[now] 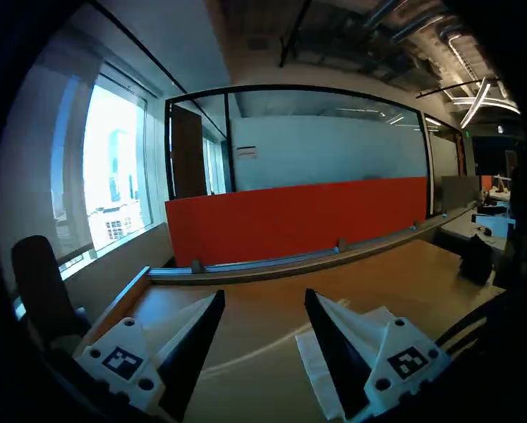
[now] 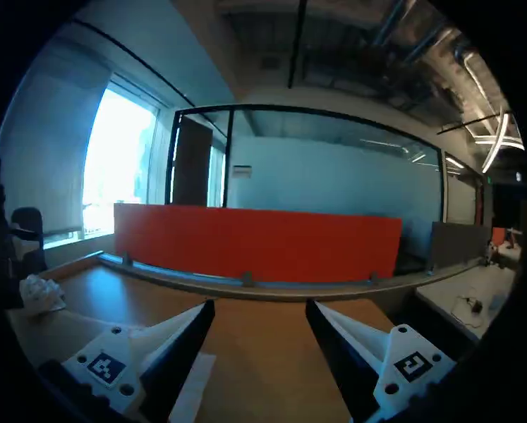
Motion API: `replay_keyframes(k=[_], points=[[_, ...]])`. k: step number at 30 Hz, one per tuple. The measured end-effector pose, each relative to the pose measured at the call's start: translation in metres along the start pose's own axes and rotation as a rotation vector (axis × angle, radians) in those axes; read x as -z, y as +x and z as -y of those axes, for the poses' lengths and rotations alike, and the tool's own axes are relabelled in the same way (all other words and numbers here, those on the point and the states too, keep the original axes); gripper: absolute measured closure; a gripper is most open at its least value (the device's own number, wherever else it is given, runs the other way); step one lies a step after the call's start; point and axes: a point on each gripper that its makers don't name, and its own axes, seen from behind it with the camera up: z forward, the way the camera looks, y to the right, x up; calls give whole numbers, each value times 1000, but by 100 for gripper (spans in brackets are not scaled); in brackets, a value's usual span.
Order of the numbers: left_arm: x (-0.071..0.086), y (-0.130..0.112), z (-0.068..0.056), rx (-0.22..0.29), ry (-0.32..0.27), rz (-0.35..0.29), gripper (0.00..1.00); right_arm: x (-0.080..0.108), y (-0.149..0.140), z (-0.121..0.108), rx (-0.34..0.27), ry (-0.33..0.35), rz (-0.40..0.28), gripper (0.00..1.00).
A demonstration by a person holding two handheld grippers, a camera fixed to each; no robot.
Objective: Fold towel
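Hovering above the wooden desk (image 1: 263,345), the left tongs (image 1: 264,295) stand wide apart with nothing between them. The right tongs (image 2: 261,304) are spread just as wide and are also empty. The white towel (image 1: 311,361) lies flat toward the near edge of the desk, partly hidden under one finger of the left tongs and well short of the orange divider (image 1: 298,218) along the far edge. Whether it is already folded I cannot tell. Neither pair grips it, so folding looks either not begun or finished.
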Motion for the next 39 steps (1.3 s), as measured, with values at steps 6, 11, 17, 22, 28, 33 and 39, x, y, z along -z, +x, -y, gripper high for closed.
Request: replay_keyframes(k=[6,11,17,22,28,33,39], points=[[0,-6,-16,-21,-82,44,16,1,-10,23,74,102,61,0],[0,-15,-31,-41,-161,83,17,1,-19,42,127,190,115,0],[0,-29,-42,-72,-219,126,17,2,-30,59,160,266,165,0],[1,-41,-50,-86,-254,156,17,5,-45,68,182,317,212,0],[3,-58,-58,-96,-292,196,17,10,-61,77,213,377,263,0],[7,-70,-65,-104,-331,229,17,12,-73,84,235,416,297,0],[9,-92,-77,-92,-377,277,16,15,-88,95,240,452,334,0]])
